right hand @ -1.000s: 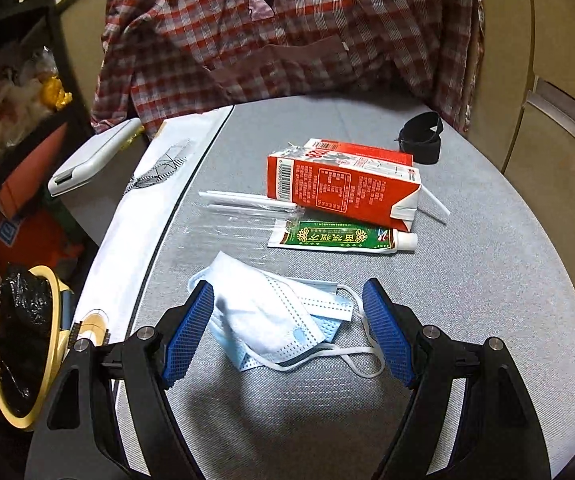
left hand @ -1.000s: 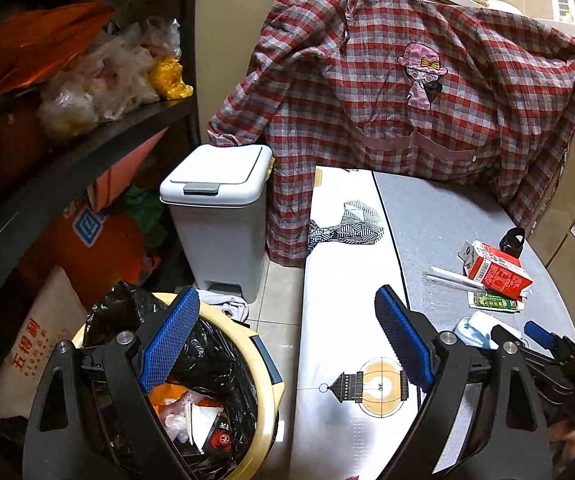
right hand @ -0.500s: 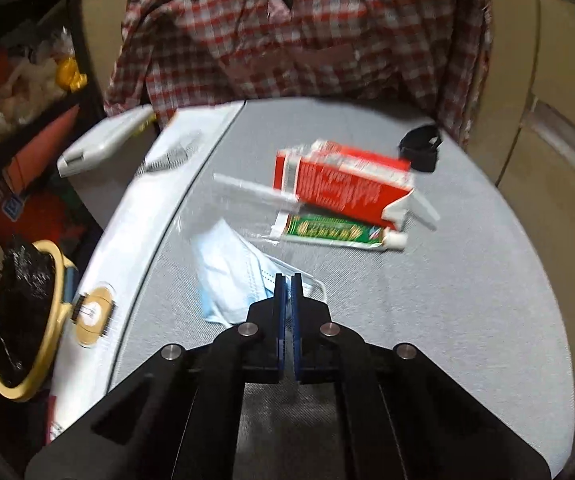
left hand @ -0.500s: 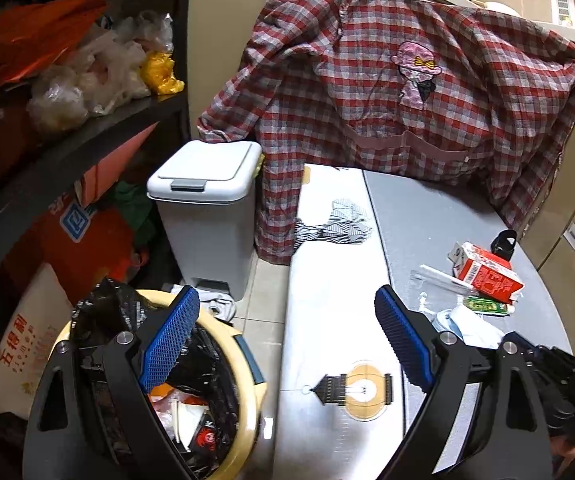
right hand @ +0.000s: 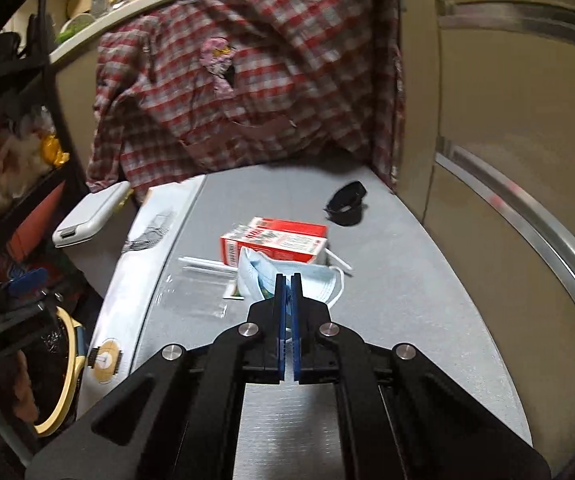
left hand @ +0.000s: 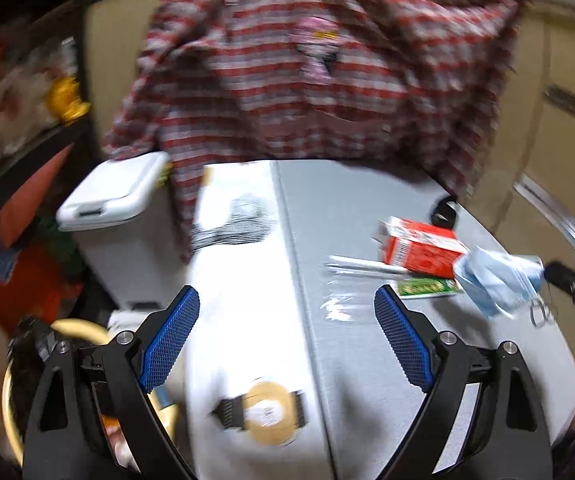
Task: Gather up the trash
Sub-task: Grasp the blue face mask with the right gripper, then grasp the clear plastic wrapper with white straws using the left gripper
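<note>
My right gripper point(right hand: 288, 280) has its blue pads pressed together on the light blue face mask point(right hand: 287, 276). The mask hangs crumpled from the pinch, raised off the grey table point(right hand: 387, 300), and its ear loop point(right hand: 341, 280) droops to the right. From the left wrist camera I see the same mask point(left hand: 495, 280) dangling at the tip of the right gripper point(left hand: 545, 270), which enters from the right edge of the view.

Just behind the mask lies the red carton point(right hand: 275, 246) on its side. A white straw point(right hand: 207, 262) and a clear plastic wrapper point(right hand: 195, 288) lie to its left, and a green tube point(left hand: 427, 287) lies along the carton's near side, partly hidden by the mask. A black band point(right hand: 345, 202) sits farther back, apart from the rest.

My left gripper point(left hand: 285, 336) is spread wide with nothing between its fingers. Its left pad point(left hand: 169, 340) hangs over the gap beside the table, above the yellow-rimmed bin with a black liner point(left hand: 39, 344). Its right pad point(left hand: 403, 340) is over the table, near the wrapper but not touching it. This view is blurred.

The white pedal bin point(left hand: 115, 196) stands beyond, under the hanging plaid shirt point(left hand: 307, 80).
</note>
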